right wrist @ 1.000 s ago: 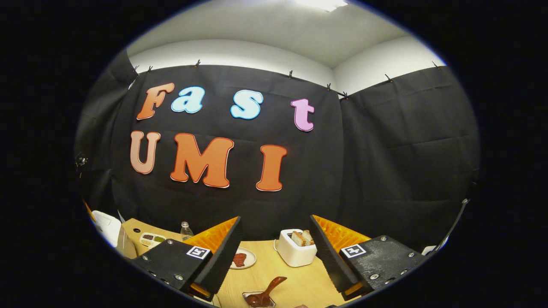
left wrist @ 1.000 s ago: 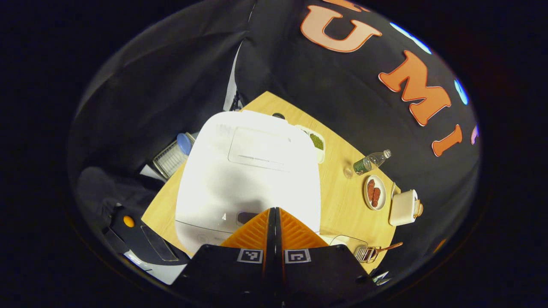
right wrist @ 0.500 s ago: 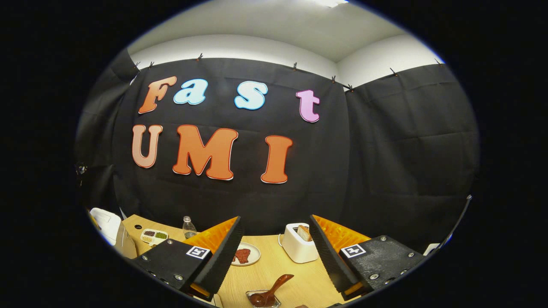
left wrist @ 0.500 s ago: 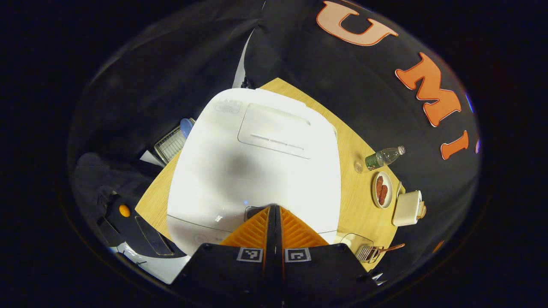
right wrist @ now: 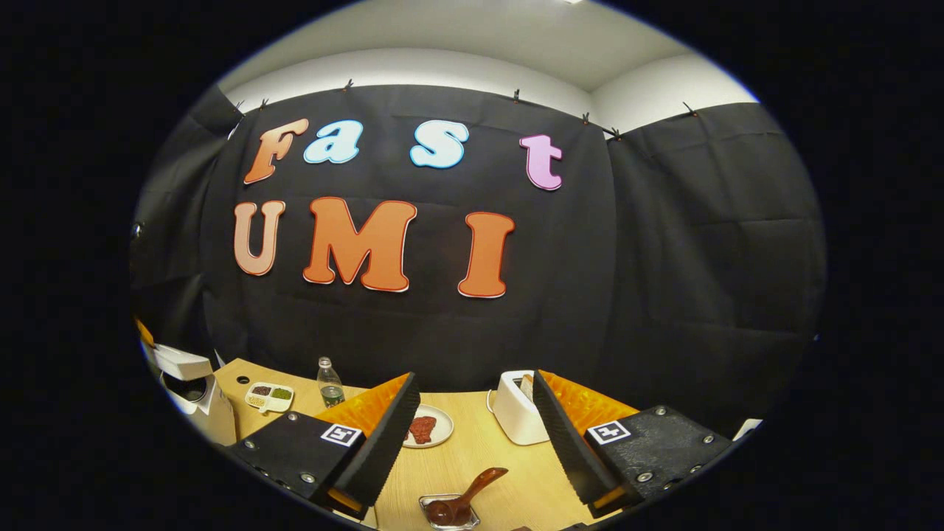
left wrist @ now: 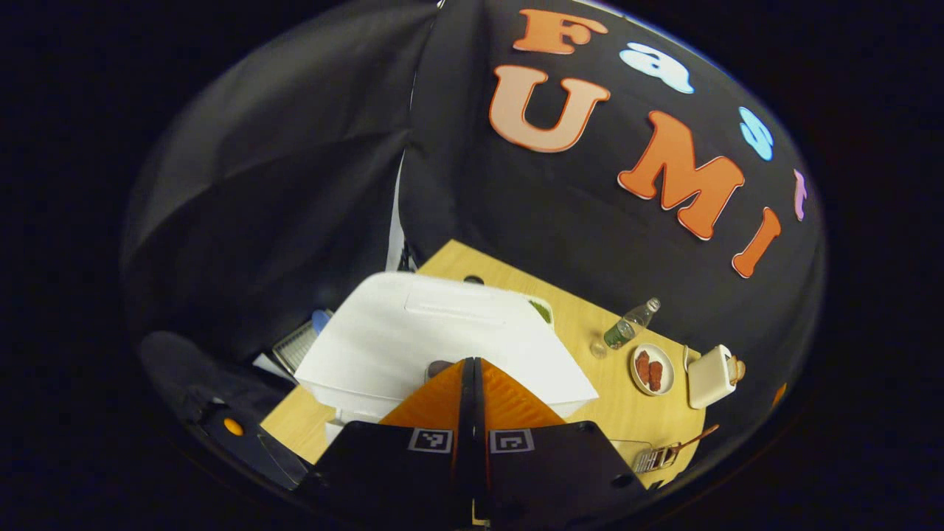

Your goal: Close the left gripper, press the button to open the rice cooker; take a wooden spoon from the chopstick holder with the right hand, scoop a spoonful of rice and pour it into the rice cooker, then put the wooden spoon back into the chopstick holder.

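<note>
With the rice cooker (left wrist: pixel 442 346) lid lifting, the left gripper (left wrist: pixel 472 365) is sitting pressed together | right gripper (right wrist: pixel 472 424) is hanging apart, empty | wooden spoon (right wrist: pixel 461 503) is waiting in its holder (right wrist: pixel 446 512), scooping undone.

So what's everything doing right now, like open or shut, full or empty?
rice cooker: lid popped partly up
left gripper: shut, tips at the cooker's lid
right gripper: open, holding nothing
wooden spoon: resting in the chopstick holder
bottle: upright, cap on
toaster: bread in the slot
plate: has reddish food on it
</note>
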### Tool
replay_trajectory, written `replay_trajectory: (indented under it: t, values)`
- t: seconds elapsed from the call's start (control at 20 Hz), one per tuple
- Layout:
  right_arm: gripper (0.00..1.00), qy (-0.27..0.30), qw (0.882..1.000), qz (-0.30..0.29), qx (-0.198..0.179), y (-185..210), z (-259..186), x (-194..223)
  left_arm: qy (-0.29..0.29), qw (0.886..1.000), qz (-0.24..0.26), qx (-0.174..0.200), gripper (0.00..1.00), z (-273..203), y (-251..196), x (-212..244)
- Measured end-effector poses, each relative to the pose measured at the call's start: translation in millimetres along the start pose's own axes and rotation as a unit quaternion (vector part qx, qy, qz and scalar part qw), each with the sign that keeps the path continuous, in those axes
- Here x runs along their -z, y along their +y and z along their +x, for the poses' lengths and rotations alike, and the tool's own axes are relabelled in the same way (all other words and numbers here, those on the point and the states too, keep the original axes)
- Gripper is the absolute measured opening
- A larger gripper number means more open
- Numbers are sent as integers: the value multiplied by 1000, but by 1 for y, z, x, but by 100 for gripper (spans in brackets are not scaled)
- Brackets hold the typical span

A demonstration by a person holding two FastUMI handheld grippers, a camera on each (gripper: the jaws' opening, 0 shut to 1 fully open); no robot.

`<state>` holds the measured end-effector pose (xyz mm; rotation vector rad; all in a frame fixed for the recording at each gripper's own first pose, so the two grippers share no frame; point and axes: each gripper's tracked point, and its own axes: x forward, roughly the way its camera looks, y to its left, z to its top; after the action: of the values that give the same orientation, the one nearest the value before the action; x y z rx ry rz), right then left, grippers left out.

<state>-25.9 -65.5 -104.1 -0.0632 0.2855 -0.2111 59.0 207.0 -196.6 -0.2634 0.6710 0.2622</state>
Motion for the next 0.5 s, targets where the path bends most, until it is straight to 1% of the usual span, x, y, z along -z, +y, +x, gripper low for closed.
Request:
replay_trajectory:
  t: [0.05, 0.1, 0.15, 0.25, 0.35, 0.4, 0.45, 0.5]
  values:
    - [95, 1, 1000, 2, -3, -1, 0, 0, -14, 999, 12, -31, 5, -4, 9, -12]
    - [93, 3, 1000, 3, -5, -4, 1, 2, -28, 998, 16, -48, 5, -11, 17, -21]
    - [95, 5, 1000, 4, -4, -6, 2, 3, -44, 997, 18, -53, 6, -18, 15, -32]
    - [95, 11, 1000, 4, -5, -11, 1, 10, -71, 995, 26, -59, 5, -27, 11, -40]
    - [95, 22, 1000, 5, -8, -12, 2, 20, -105, 993, 30, -41, 5, -40, -8, -49]
    - [95, 30, 1000, 3, -7, -13, 4, 26, -124, 991, 39, -40, 5, -48, -20, -53]
    - [95, 38, 999, -2, -7, -15, 5, 33, -136, 988, 57, -47, 6, -53, -26, -57]
    - [95, 46, 999, -9, -10, -14, 6, 40, -143, 985, 78, -58, 5, -57, -28, -55]
